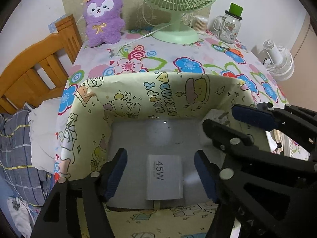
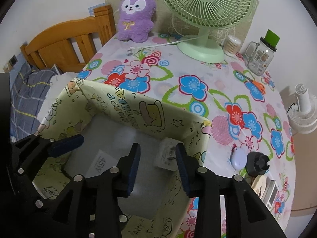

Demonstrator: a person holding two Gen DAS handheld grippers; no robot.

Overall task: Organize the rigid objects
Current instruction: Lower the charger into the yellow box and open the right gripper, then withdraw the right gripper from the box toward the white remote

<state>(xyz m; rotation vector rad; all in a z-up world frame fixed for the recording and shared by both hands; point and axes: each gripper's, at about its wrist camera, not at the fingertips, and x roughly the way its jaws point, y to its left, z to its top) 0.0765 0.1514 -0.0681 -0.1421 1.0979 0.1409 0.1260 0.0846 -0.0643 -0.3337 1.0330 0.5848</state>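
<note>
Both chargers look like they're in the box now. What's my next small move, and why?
Probably lift the right gripper straight up out of the box. Its jaws stand open around the plug adapter, which rests on the box floor, released. The 45W charger also lies inside, between the left gripper's open jaws.

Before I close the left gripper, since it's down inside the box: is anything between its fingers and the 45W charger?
Nothing visible. The 45W charger lies flat on the box floor, between the open fingers of the left gripper, with bare floor on both sides. The right gripper is off to the side, by the other adapter.
</note>
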